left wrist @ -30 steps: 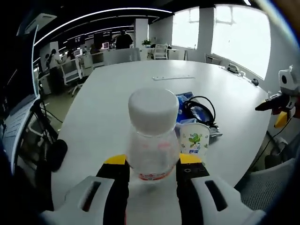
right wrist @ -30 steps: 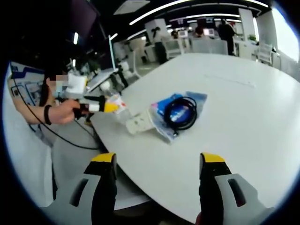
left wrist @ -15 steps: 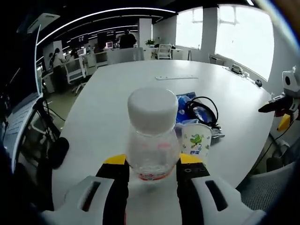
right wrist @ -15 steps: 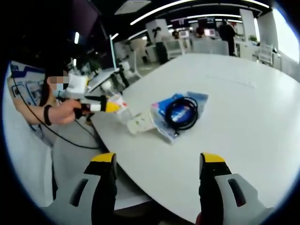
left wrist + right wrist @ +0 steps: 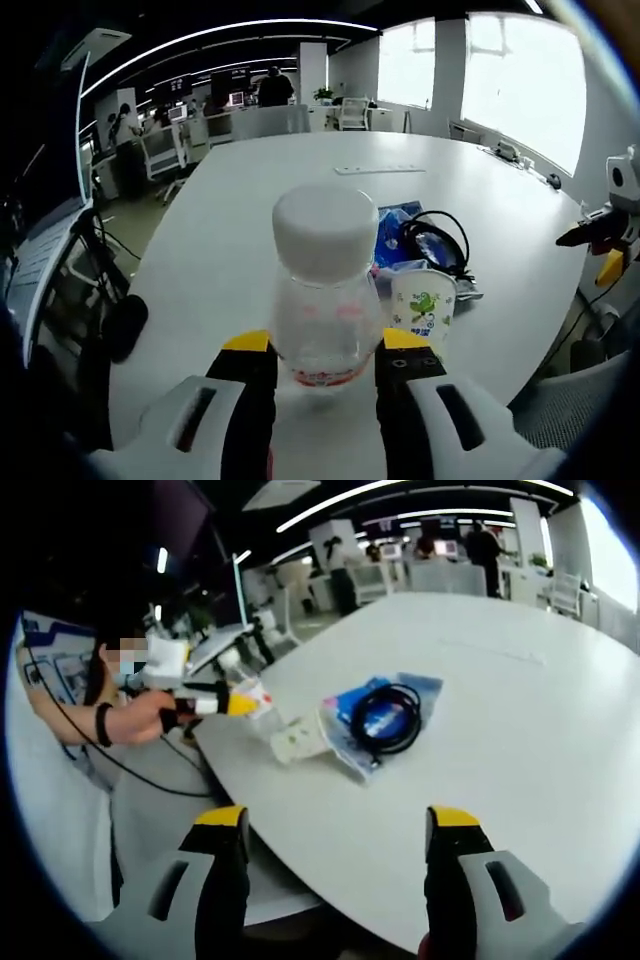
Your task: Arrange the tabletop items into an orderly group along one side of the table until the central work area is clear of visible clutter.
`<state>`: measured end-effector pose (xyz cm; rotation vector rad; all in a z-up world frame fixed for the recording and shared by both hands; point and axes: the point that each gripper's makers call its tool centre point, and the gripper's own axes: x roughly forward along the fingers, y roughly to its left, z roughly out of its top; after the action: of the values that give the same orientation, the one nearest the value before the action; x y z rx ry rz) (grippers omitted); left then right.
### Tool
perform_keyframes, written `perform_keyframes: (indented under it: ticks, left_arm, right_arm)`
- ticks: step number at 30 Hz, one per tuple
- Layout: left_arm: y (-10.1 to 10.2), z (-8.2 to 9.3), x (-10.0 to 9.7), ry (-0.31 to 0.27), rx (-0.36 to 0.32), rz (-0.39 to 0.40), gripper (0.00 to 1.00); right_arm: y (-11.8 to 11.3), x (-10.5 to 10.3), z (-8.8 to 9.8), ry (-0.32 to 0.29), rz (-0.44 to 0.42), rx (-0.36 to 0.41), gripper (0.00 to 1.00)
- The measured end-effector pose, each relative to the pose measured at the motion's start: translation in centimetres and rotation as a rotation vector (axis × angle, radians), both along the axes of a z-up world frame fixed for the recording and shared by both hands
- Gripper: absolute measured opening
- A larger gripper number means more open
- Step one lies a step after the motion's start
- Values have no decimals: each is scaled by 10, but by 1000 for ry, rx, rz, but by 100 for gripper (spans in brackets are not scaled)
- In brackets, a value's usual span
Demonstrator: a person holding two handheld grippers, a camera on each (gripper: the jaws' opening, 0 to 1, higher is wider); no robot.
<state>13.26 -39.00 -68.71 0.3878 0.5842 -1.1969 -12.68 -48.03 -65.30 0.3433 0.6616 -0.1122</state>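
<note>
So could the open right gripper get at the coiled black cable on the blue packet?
Probably yes: the right gripper is open and empty, with bare white table between it and the cable.

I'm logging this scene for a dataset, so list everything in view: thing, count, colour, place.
Bottle: one, clear with white cap, between the left gripper's jaws.
Paper cup: one, white with green print, on the table right of the bottle.
Cable: one coil, black, lying on the blue bag.
Blue bag: one, on the table beside the cup.
Table: one, white, round-edged.
Left hand-held gripper: black with yellow tips, shut on the bottle.
Right hand-held gripper: jaws wide apart, empty, over the table edge.
Person's hand: holding the left gripper.
</note>
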Motion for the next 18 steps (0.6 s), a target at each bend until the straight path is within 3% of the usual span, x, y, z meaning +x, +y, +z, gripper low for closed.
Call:
perform_keyframes:
  ticks: [6, 18]
  left_arm:
    - [-7, 0, 11, -18, -18, 24, 37]
    - [-35, 3, 63, -31, -40, 122, 36]
  right_arm:
    - [-3, -4, 0, 9, -10, -2, 70]
    - [-9, -5, 1, 24, -24, -1, 70]
